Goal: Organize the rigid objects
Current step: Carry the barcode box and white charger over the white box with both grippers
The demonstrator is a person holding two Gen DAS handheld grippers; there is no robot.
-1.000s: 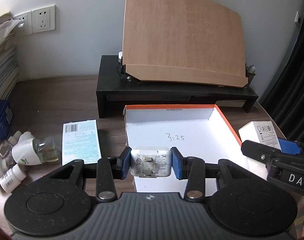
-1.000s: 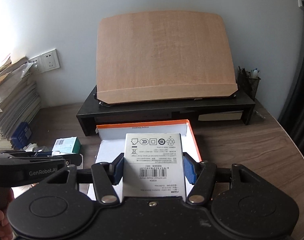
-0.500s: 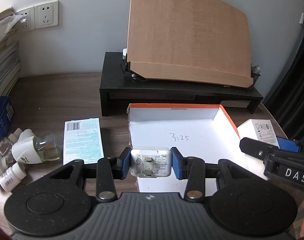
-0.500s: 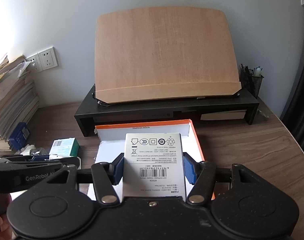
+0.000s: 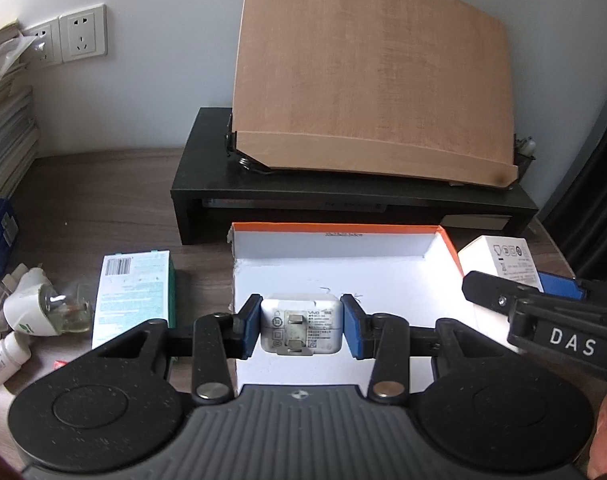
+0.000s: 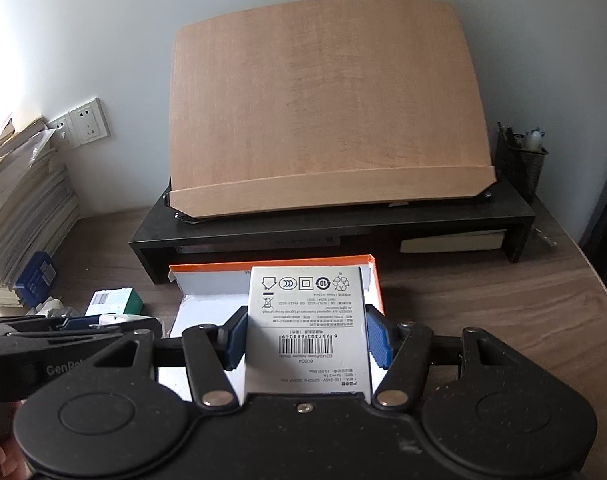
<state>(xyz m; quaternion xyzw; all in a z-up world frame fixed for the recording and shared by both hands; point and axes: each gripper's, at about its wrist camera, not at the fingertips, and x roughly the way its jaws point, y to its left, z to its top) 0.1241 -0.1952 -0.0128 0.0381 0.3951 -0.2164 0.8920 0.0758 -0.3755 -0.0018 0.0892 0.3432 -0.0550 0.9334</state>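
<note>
Left gripper (image 5: 301, 330) is closed on a white charger plug (image 5: 301, 330), its blue pads pressing both sides of the body, with the folded prongs and printed label facing the camera. Plug and gripper hang over the near part of a shallow open box (image 5: 449, 246), white inside with an orange rim, which lies on the wooden desk (image 5: 103, 200) in front of a black monitor riser (image 5: 207, 184). Right gripper (image 6: 307, 340) is closed on a white adapter carton (image 6: 307, 320), pads bearing on its two long sides; the carton's face shows a barcode and recycling symbols and reads upside down in the right wrist view. That carton sits above the right half of the same box (image 6: 377, 292), near the orange far wall. In the left wrist view the right gripper (image 5: 515, 288) enters from the right edge with the carton (image 5: 499, 256) at the box's right rim. A light wooden board (image 5: 375, 80) leans on the riser against the wall. Left of the box, flat on the desk, lies a green-and-white carton (image 5: 131, 292); further left are a plug-in vaporiser with a clear bottle (image 5: 43, 312) and a small white bottle (image 5: 3, 356). A wall socket (image 5: 83, 34) and a paper stack (image 6: 19, 216) stand at the left; a mesh pen holder (image 6: 519, 164) stands on the riser's right end.
</note>
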